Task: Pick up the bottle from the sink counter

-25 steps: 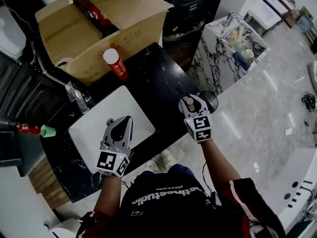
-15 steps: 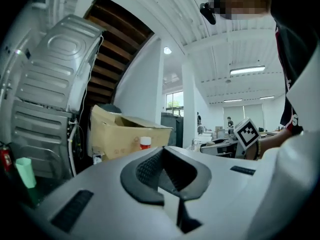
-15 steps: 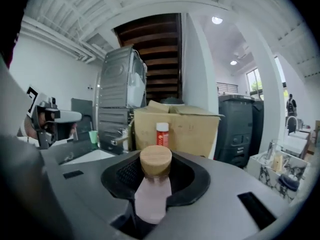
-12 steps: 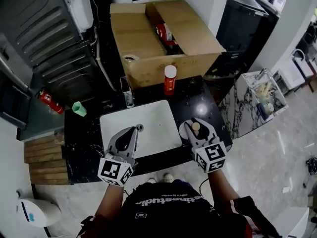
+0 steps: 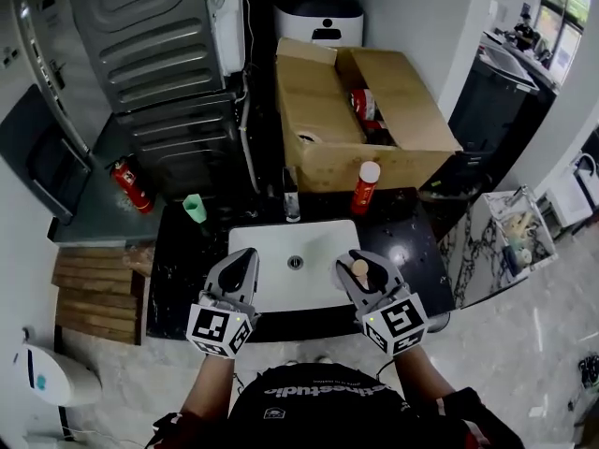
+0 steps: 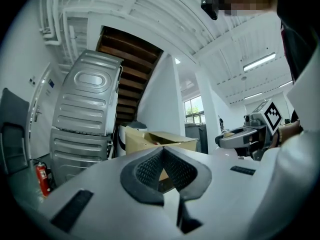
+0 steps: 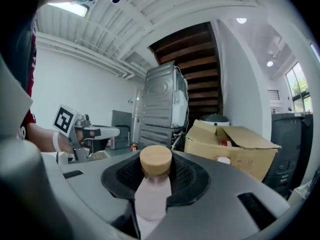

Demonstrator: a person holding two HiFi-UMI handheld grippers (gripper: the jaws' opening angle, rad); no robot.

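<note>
A small pale pink bottle (image 7: 151, 196) with a round wooden cap (image 5: 359, 268) stands upright between the jaws of my right gripper (image 5: 361, 274), which is shut on it, held above the front right corner of the white sink (image 5: 267, 251). In the right gripper view the dark pads close around the bottle's neck at my right gripper (image 7: 155, 173). My left gripper (image 5: 241, 267) hovers over the sink's front left part. Its jaws meet, with nothing between them, as the left gripper view shows at the left gripper (image 6: 163, 160).
A red bottle with a white cap (image 5: 365, 187) stands on the black counter (image 5: 416, 246) behind the sink, in front of an open cardboard box (image 5: 323, 124). A faucet (image 5: 291, 204), a green cup (image 5: 194, 209), a fire extinguisher (image 5: 131, 183) and a grey machine (image 5: 159, 54) lie beyond.
The head view has swung round and now faces the sink squarely. Both grippers sit lower in the picture, over the sink's front edge. The right one still holds the capped bottle.
</note>
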